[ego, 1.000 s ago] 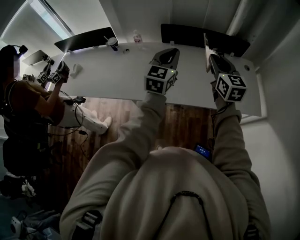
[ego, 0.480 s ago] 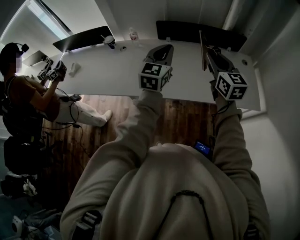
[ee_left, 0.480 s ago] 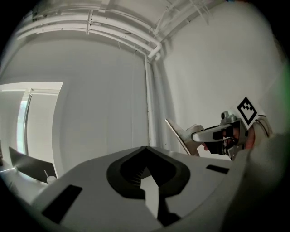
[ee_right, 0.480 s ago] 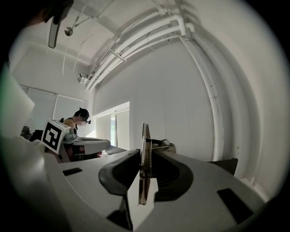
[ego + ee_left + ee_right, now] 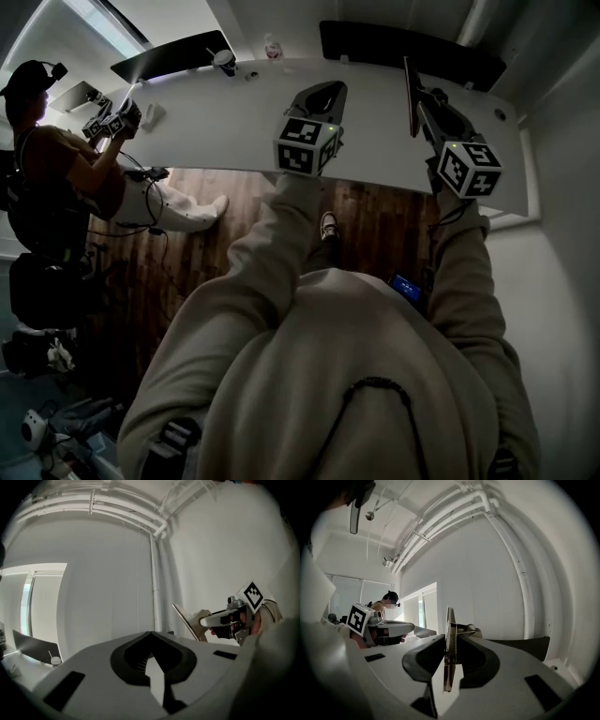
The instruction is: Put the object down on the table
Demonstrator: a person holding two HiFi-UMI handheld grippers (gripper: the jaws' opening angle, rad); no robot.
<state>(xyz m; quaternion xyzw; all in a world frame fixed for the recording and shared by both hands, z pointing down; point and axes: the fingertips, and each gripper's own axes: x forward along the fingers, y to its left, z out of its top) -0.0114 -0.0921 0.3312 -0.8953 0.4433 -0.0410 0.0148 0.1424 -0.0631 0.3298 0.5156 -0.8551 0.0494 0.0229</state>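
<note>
Head view: the right gripper [image 5: 424,101] holds a thin flat panel [image 5: 409,89] on edge over the white surface [image 5: 216,141]. The left gripper [image 5: 323,92] hovers to its left, well apart from it.

Left gripper view: its jaws meet at the tips, with nothing between them.

Right gripper view: the jaws are clamped on the thin flat panel, which stands upright between them. Whether it touches the surface cannot be told.
</note>
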